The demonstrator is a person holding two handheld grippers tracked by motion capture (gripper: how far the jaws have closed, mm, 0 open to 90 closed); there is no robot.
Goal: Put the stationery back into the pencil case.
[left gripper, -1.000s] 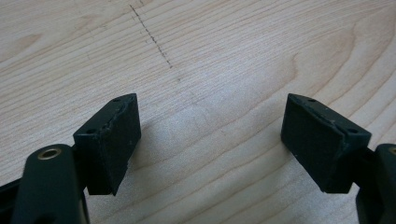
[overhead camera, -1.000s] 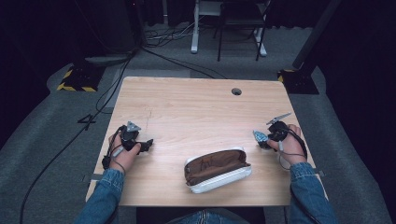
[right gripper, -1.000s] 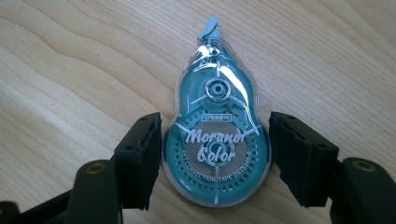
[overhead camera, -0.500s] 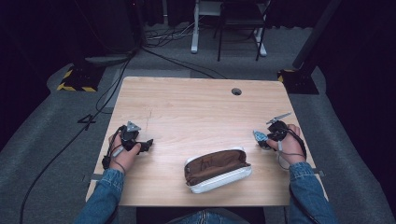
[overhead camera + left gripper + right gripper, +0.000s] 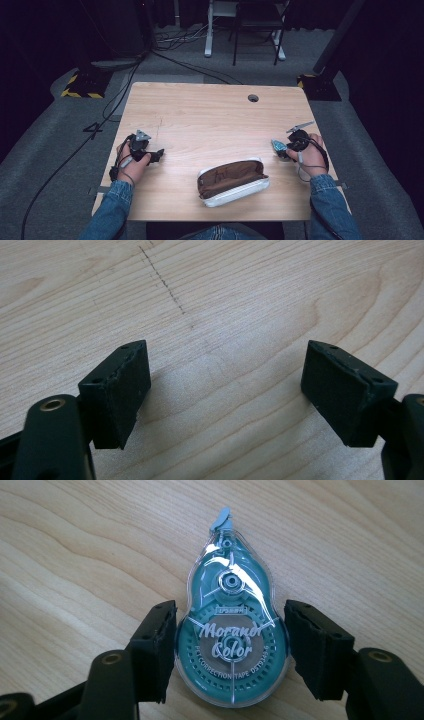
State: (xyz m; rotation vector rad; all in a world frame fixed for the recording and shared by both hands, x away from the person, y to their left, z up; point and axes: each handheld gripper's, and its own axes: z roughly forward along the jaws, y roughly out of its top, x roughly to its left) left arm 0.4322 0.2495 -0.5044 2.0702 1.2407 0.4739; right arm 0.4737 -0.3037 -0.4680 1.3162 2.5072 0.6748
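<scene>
Right gripper view: my right tongs (image 5: 231, 650) sit around the correction tape (image 5: 232, 640), a teal teardrop dispenser w/ a clear shell, lying flat on the table (image 5: 75, 555). Left jaw touches its wide end; on the other side it's too close to call, maybe a hairline gap. Jaws have just been closing, w/ the tape between them, so it's held or all but held. The dispenser's narrow tip points straight away from the tongs, out past the jaw ends.

Left gripper view: my left tongs (image 5: 225, 395) stand wide, nothing between the jaws, just bare wood grain below and a faint dotted scratch mark (image 5: 165, 285) running off ahead of them, slightly to the left.

High view: left tongs (image 5: 150, 155) in my left hand (image 5: 132, 165), jaws aimed inward toward the table's middle. Right tongs (image 5: 278, 146) in my right hand (image 5: 307, 155), teal tape (image 5: 278, 145) at the jaw ends, also aimed inward. Between the two tongs, closer to me than either, lies a pencil case (image 5: 232, 181): brown inside, white shell, unzipped and gaping; well apart from both tongs. Beyond the right tongs, toward the far edge, a round cable hole (image 5: 253, 98) in the table (image 5: 210, 115). Past that, grey carpet, cables and chair legs.
</scene>
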